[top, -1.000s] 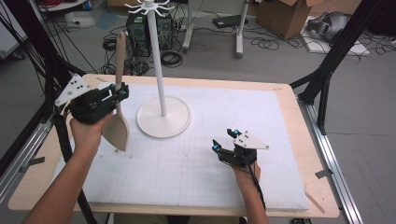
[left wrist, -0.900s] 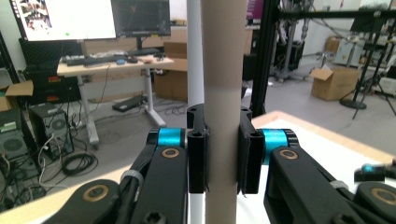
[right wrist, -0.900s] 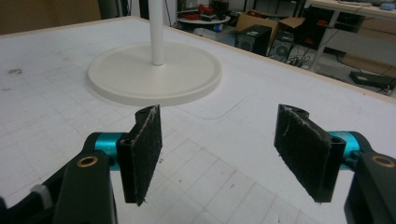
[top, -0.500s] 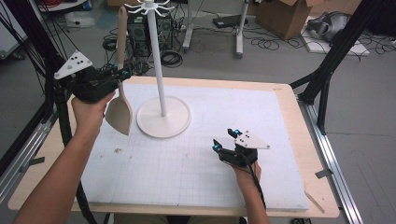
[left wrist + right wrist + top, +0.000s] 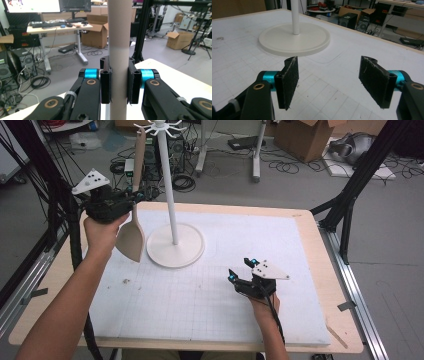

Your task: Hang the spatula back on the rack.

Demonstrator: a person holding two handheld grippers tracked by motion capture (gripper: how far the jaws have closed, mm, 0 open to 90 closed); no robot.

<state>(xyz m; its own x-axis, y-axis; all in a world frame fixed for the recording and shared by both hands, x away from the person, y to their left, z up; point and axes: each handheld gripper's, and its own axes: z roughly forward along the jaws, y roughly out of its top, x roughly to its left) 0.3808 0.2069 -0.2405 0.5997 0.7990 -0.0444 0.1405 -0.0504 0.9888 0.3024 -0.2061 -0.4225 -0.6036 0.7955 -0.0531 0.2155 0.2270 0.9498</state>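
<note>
- Left gripper view: your left gripper point(image 5: 119, 86) has both black pads clamped on the handle of the wooden spatula point(image 5: 119, 50), which runs straight up the middle of the frame.
- In the high view, that left gripper point(image 5: 136, 196) sits at the upper left of the frame, with the spatula point(image 5: 132, 237) held upright, blade down. The blade hangs just left of the white stand point(image 5: 174, 245), and its handle tip reaches up beside the stand's hooked top.
- Whether the blade touches the mat, you cannot tell from these frames.
- In the right gripper view, your right gripper point(image 5: 335, 81) has its jaws spread wide with nothing between them, just the gridded white mat point(image 5: 242, 60) below and the stand's round base point(image 5: 294, 40) beyond, in the upper left.
- In the high view, your right gripper point(image 5: 240, 270) rests low on the mat at lower centre-right, well apart from the spatula.
</note>
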